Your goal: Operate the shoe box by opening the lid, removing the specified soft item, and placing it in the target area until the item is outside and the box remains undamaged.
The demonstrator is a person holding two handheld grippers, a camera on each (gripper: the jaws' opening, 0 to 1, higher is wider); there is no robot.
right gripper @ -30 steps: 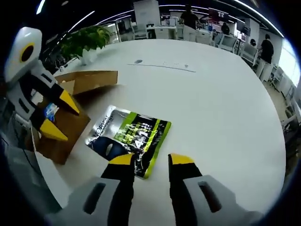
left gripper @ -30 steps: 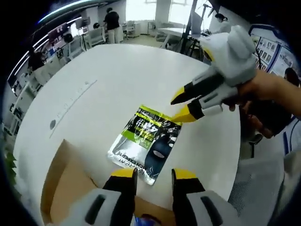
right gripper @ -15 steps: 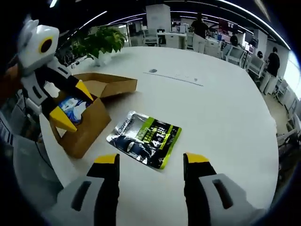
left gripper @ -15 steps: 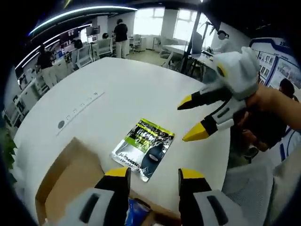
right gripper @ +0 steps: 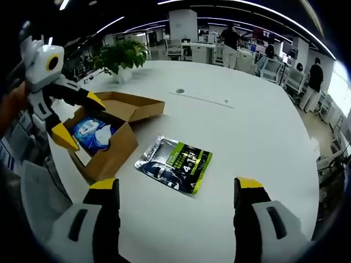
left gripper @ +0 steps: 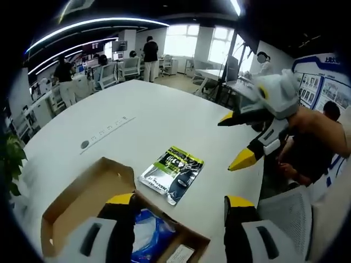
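Note:
A flat silver, green and black soft pouch point(left gripper: 172, 173) point(right gripper: 175, 164) lies on the white table point(left gripper: 164, 118) point(right gripper: 247, 126) beside the brown cardboard shoe box point(left gripper: 82, 205) point(right gripper: 109, 145). The box stands open with its lid flap folded out, and a blue and white packet point(left gripper: 147, 236) point(right gripper: 91, 131) lies inside. My left gripper point(left gripper: 178, 203) is open above the box, also in the right gripper view point(right gripper: 77, 123) at the left. My right gripper point(right gripper: 174, 186) is open over the table, apart from the pouch, and hangs in the left gripper view point(left gripper: 235, 141) held by a hand.
A potted plant point(right gripper: 118, 55) stands at the table's far edge. A round grommet and a strip of sockets point(right gripper: 203, 96) are set into the tabletop. Desks, chairs and several people fill the office behind. A grey chair point(left gripper: 290, 213) stands near the table edge.
Both grippers have pulled back and up from the pouch, and their jaws stand wider. The pouch lies still on the table. More of the open box and its blue packet has come into view.

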